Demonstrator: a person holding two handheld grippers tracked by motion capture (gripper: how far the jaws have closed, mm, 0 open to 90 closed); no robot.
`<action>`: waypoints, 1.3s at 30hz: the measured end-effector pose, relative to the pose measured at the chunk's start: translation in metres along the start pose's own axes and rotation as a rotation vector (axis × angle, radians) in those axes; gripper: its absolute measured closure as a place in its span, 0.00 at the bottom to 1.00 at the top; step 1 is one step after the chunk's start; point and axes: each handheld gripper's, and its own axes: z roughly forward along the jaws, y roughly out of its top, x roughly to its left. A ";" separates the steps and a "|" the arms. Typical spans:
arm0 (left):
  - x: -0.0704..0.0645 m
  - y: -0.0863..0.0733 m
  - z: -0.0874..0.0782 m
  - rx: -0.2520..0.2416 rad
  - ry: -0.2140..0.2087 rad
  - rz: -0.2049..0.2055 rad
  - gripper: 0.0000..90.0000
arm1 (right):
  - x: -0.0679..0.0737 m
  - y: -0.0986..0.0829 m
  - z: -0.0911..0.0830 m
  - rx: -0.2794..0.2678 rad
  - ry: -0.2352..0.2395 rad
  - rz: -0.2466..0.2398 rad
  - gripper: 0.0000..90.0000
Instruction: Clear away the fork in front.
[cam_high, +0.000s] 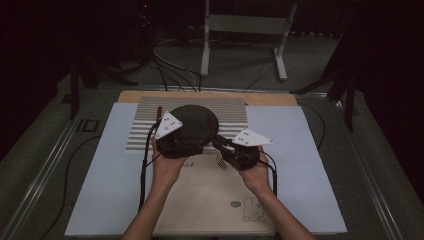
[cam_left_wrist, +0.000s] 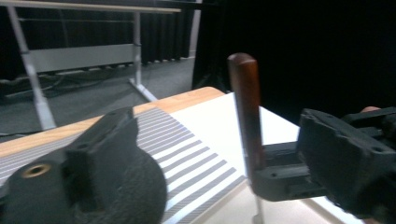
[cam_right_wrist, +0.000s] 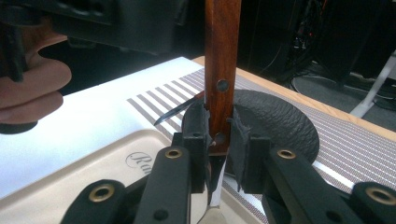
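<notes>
Clearly right tongs (cam_right_wrist: 218, 140) clamp a wooden-handled fork (cam_right_wrist: 222, 70); left tongs' (cam_left_wrist: 205, 154) state unclear; tray (cam_right_wrist: 116, 172) lettering reads "Ra"

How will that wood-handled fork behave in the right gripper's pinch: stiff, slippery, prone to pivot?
Probably stiff: the fork has a riveted wooden handle and stands straight. The right gripper pinches it low, so it may pivot if bumped. Its polished handle could slip.

Wooden-edged table (cam_high: 270, 98): pale blue sheet (cam_high: 300, 165) across it, striped mat (cam_high: 230, 112) at rear, cream mat (cam_high: 210, 200) near front edge.
</notes>
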 end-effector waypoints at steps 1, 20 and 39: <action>-0.001 0.000 0.001 0.001 -0.007 -0.004 0.20 | 0.001 0.000 0.000 -0.002 0.000 0.000 0.86; -0.014 -0.002 0.020 0.051 -0.022 -0.048 0.81 | 0.010 0.001 0.002 -0.052 -0.030 0.019 0.86; -0.002 0.000 0.007 0.073 -0.019 -0.057 0.89 | -0.002 -0.002 -0.004 -0.030 -0.021 0.039 0.28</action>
